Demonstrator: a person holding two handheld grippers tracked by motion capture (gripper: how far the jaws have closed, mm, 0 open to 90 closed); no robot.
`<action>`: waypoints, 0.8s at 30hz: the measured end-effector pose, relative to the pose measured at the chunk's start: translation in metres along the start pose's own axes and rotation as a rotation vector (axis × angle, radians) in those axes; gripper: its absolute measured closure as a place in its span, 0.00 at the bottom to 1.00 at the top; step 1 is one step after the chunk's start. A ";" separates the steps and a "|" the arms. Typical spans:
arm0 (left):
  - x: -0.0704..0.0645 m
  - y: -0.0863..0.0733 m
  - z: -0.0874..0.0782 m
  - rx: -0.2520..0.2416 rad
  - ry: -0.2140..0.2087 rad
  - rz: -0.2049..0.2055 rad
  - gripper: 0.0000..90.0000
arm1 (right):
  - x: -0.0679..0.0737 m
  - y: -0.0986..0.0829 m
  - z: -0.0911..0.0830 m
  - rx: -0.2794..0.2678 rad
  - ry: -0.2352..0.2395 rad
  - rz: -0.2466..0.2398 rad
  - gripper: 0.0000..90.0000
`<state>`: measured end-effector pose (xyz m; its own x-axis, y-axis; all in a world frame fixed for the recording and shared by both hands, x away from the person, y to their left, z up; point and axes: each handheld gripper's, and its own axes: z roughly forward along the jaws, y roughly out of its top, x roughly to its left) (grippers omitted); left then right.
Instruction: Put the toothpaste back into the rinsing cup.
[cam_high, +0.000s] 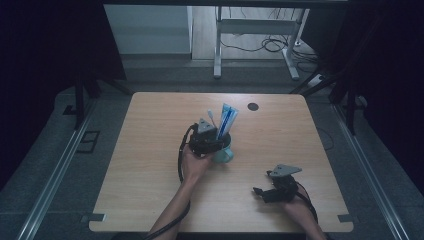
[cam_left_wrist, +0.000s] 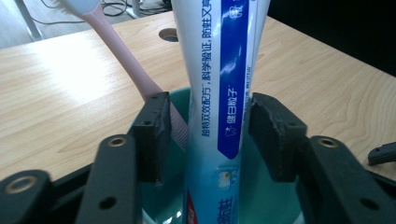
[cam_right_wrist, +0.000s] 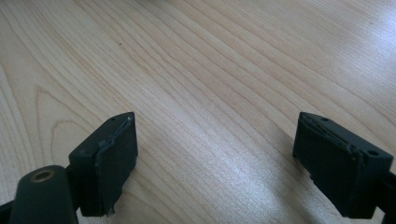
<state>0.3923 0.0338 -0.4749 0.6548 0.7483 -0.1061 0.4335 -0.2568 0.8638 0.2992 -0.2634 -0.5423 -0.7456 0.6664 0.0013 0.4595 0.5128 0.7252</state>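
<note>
A white and blue plastic toothpaste tube (cam_left_wrist: 219, 93) with printed lettering down its blue band stands upright in a round teal cup (cam_left_wrist: 261, 196), rising through the middle of the left gripper view and out past its top edge. Beside it, toward the upper left of that view, a pale pink toothbrush (cam_left_wrist: 126, 60) leans out of the same cup, its handle slanting down to the rim.

Counted: one tube, one toothbrush, one cup, two grippers.

In the high view the cup (cam_high: 223, 154) sits just above the centre of the light wooden table (cam_high: 150, 190), with the tube (cam_high: 227, 119) and the toothbrush (cam_high: 212, 118) sticking up from it. The left gripper (cam_high: 212, 141) is right against the cup's left side. In its own view, the left gripper (cam_left_wrist: 208, 135) has its jaws partly open and standing on either side of the tube; a narrow gap shows at each pad, so it has no hold on it.

The right gripper (cam_high: 257, 191) is at the lower right of the high view, well apart from the cup. In its own view, the right gripper (cam_right_wrist: 215, 154) has its jaws spread wide over bare wood, holding nothing.
</note>
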 end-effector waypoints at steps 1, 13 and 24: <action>-0.001 0.000 -0.001 0.003 0.002 0.007 0.49 | 0.000 0.000 0.000 0.000 0.000 0.000 0.15; -0.004 -0.001 -0.006 0.015 -0.026 0.004 0.23 | 0.000 0.000 0.000 0.000 0.000 0.000 0.15; -0.011 -0.003 -0.013 0.018 0.001 0.057 0.15 | 0.000 0.000 0.000 0.000 -0.001 0.000 0.15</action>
<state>0.3759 0.0346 -0.4701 0.6780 0.7329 -0.0564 0.4066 -0.3100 0.8594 0.2992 -0.2634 -0.5423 -0.7452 0.6669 0.0011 0.4599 0.5127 0.7250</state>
